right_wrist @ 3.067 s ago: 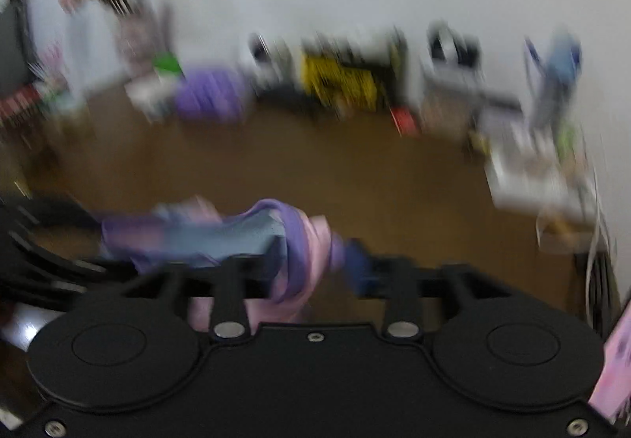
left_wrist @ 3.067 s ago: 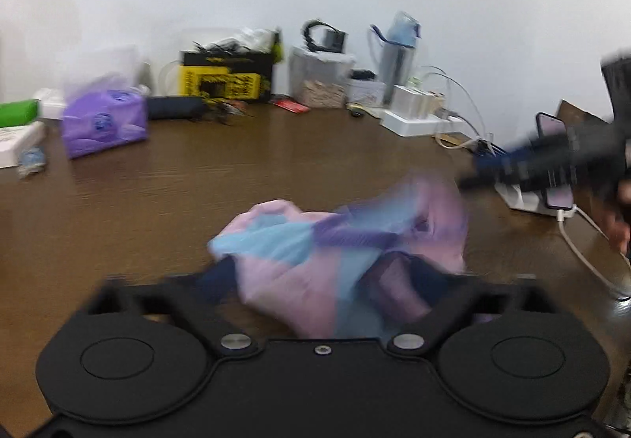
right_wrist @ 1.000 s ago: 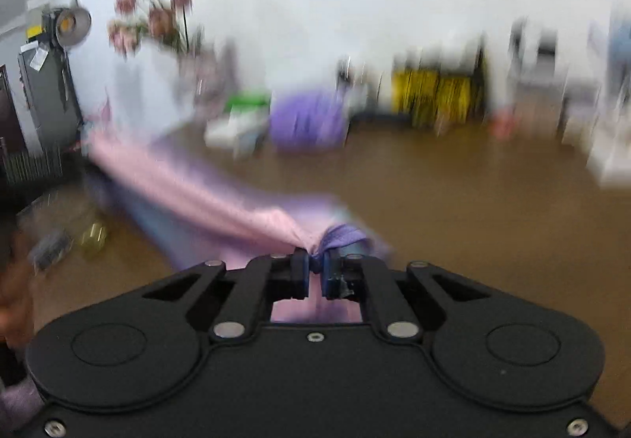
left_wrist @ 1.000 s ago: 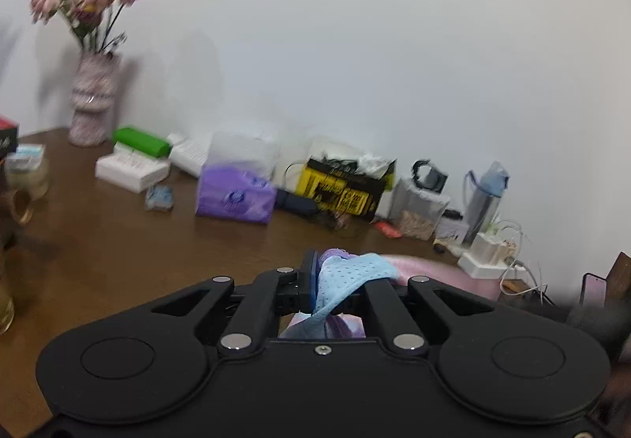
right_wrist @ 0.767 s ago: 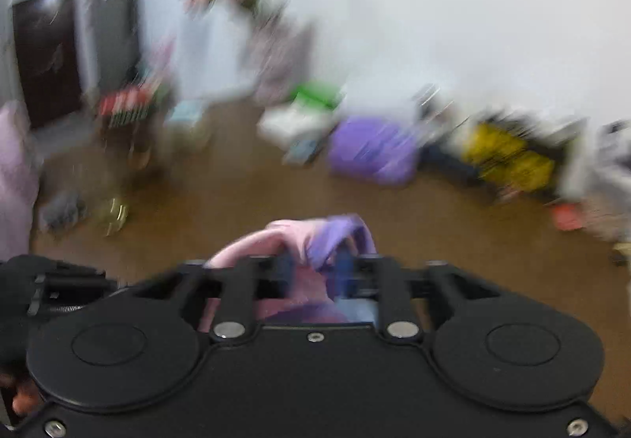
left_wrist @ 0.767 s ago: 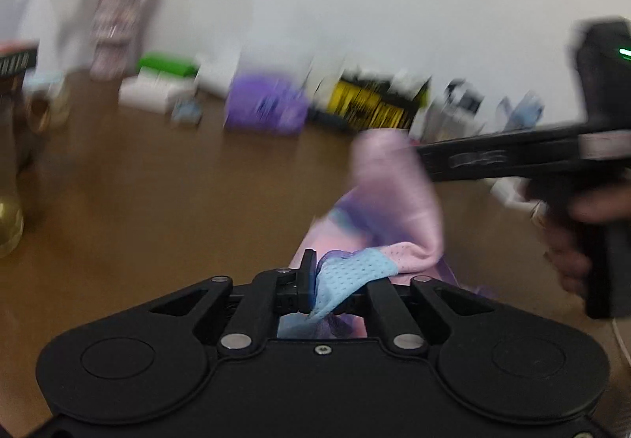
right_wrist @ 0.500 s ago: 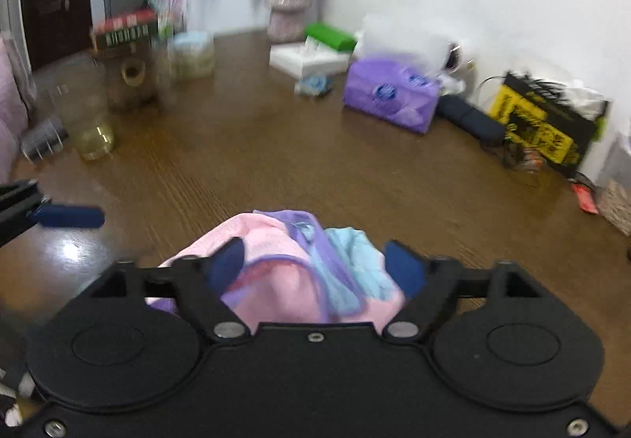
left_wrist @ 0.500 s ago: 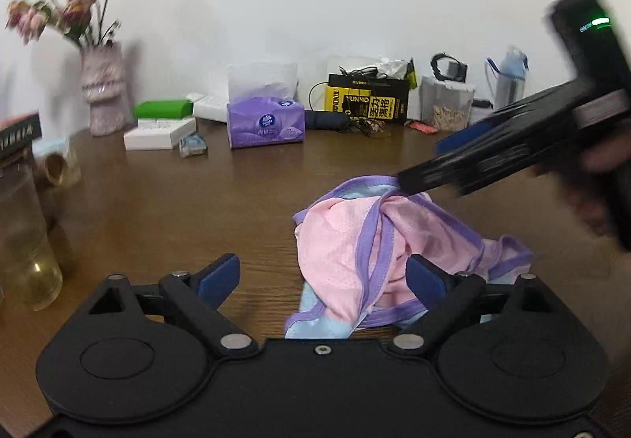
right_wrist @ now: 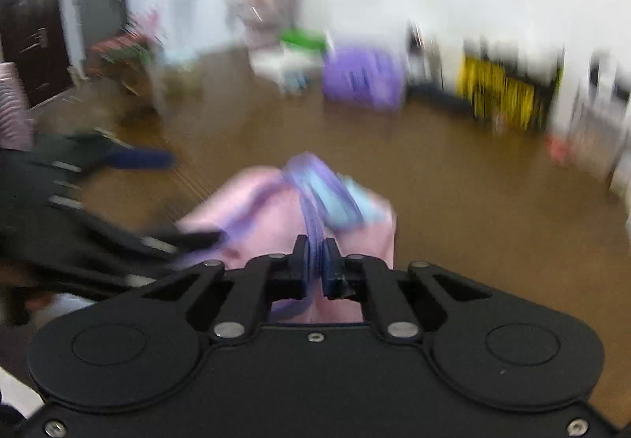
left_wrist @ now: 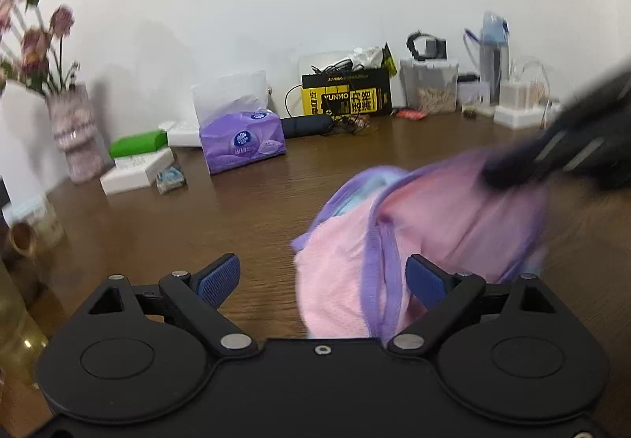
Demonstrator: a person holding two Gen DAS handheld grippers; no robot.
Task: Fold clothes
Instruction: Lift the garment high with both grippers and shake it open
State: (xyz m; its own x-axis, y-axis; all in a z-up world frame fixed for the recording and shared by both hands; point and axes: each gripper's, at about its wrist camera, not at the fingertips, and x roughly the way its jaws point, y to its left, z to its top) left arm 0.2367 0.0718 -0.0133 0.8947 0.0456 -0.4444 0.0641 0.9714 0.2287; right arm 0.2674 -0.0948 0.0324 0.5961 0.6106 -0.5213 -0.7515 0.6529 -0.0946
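ahead of the matt black plastic left gripper (left_wrist: 322,277) lies a pink mesh cloth garment (left_wrist: 347,272) on a glossy, grained wooden table (left_wrist: 236,209)

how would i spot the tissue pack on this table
Look along the back of the wooden table, near the white wall. Left of the yellow and black box stands the tissue pack: soft purple wrapper, white tissue sticking up.

1. "YUNMO" in black letters on the yellow panel of the black and yellow box (left_wrist: 346,94) by the wall; the characters beside it are too small to read.
2. The purple tissue pack (left_wrist: 242,141) bears a round logo, unreadable.
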